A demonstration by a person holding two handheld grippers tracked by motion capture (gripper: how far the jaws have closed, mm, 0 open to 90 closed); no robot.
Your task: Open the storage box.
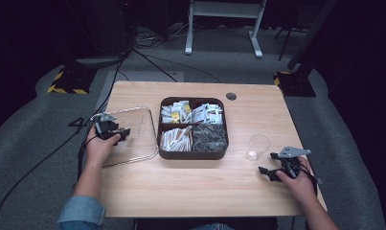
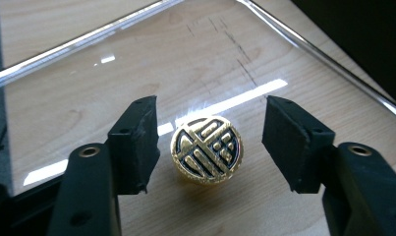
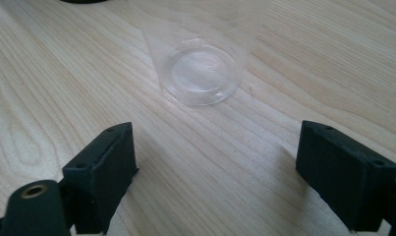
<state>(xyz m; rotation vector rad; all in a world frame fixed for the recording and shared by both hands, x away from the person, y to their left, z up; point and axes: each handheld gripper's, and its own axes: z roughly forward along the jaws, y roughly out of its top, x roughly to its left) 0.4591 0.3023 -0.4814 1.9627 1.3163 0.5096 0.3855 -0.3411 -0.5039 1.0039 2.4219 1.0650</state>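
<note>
A round gold medallion [image 2: 207, 150] with a black raised pattern lies on a clear glass tray [image 2: 136, 64] at the table's left [image 1: 147, 110]. My left gripper [image 2: 212, 105] is open around it, one jaw close beside it and the other well apart, neither pad touching. In the high view the left gripper [image 1: 119, 134] rests over the tray's near left part. At the right, my right gripper [image 1: 266, 163] stands open and empty on the table, facing a clear plastic cup [image 1: 257, 146]. The cup [image 3: 200, 64] stands upright just beyond the right gripper [image 3: 217, 130].
A dark four-compartment box [image 1: 193, 99] holding several sachets and packets sits mid-table between tray and cup. A small round grommet [image 1: 231, 96] marks the far edge. Bare wood lies along the near side of the table [image 1: 190, 191].
</note>
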